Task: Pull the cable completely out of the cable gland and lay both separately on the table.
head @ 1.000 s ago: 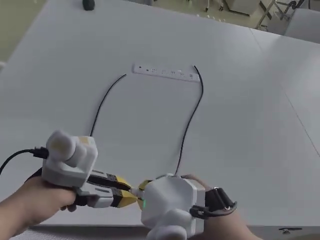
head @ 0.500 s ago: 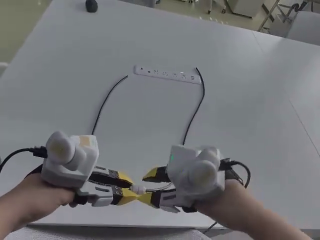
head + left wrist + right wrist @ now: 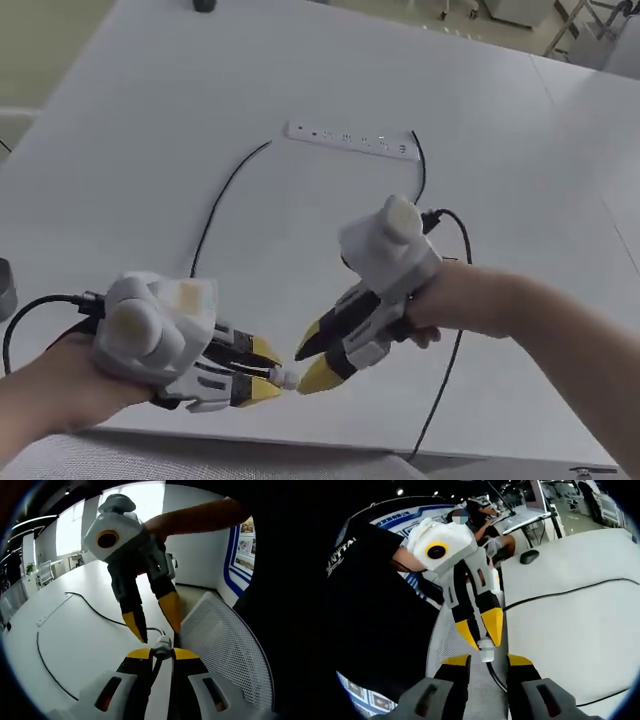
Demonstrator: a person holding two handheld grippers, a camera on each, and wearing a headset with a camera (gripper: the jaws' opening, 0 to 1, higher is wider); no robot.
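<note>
Lower centre, my left gripper (image 3: 270,372) pinches the gland (image 3: 288,379); my spread right gripper (image 3: 302,370) should clamp the cable (image 3: 493,674) close and pull straight.

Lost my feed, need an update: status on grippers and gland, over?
Left hand-held gripper shut on cable gland. Right hand-held gripper open, at gland. Cable not out. Nothing blocking.

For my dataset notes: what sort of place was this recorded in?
Probably an open office or lab: a large white worktable, a long white power strip on it, and a white mesh office chair alongside.
</note>
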